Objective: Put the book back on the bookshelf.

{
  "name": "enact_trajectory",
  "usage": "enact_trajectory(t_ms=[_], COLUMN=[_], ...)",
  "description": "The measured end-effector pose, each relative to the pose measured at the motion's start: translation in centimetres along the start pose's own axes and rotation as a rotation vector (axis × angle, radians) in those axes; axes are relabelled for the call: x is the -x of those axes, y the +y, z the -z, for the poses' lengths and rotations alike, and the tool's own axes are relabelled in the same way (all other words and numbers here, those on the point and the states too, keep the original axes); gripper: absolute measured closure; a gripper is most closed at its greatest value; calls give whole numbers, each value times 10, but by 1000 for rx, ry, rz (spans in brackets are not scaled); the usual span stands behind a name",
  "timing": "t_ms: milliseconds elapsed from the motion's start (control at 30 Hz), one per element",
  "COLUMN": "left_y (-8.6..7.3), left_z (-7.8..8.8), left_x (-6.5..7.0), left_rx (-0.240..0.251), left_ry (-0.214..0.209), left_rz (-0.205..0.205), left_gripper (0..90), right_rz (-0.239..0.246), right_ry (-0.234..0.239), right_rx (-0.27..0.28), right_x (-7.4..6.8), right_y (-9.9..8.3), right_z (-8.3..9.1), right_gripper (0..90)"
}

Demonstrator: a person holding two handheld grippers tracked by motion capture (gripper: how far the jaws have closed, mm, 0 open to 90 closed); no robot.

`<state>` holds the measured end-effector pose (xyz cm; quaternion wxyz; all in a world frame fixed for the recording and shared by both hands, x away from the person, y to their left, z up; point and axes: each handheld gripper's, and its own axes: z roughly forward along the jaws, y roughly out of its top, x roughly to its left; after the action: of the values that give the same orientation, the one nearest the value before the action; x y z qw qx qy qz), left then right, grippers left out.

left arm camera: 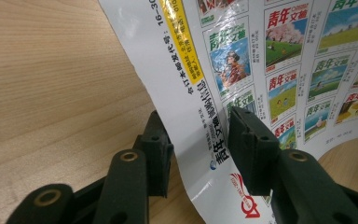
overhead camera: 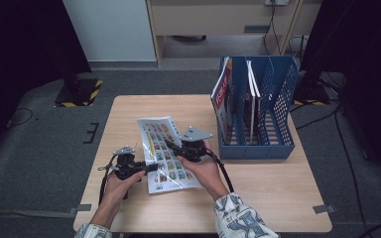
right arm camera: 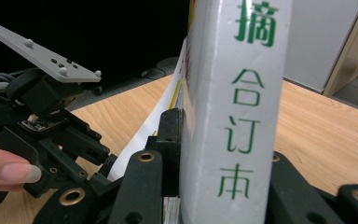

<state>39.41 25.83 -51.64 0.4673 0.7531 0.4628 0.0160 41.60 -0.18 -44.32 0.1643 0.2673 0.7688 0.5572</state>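
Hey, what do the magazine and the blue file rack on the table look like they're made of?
Magazine: glossy coated paper, judging by the sheen on its printed cover and how the cover curls at the edge. File rack: probably moulded plastic, uniform matte blue with perforated side walls. Table: light wood-grain surface, possibly laminate.

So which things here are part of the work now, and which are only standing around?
In use:
- magazine, held at its edges
- left gripper
- right gripper

Standing by:
- blue file rack
- magazines in the rack
- table
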Motion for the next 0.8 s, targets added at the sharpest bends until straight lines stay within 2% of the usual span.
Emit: enact_trajectory(t_ms=[200, 267, 400, 433, 500, 800], left_y=[4, 5, 7, 9, 10, 11], left_z=[4, 7, 10, 11, 12, 13], left_x=[2, 3, 4, 6, 8, 10], left_rx=[12, 32, 40, 49, 58, 56], left_ry=[23, 42, 68, 88, 105, 119], left_rz=[-27, -43, -70, -91, -107, -126], left_gripper=[635, 648, 661, 662, 663, 667], right_rz=[3, 8, 16, 19, 21, 21], right_ry=[7, 14, 18, 16, 15, 11], right_rx=[12, 22, 26, 27, 27, 24], right_x=[1, 1, 0, 0, 1, 2], right_y=[1, 3, 5, 6, 7, 7], right_z=[2, 3, 5, 6, 7, 9], right_gripper=[733, 735, 733, 731, 729, 729])
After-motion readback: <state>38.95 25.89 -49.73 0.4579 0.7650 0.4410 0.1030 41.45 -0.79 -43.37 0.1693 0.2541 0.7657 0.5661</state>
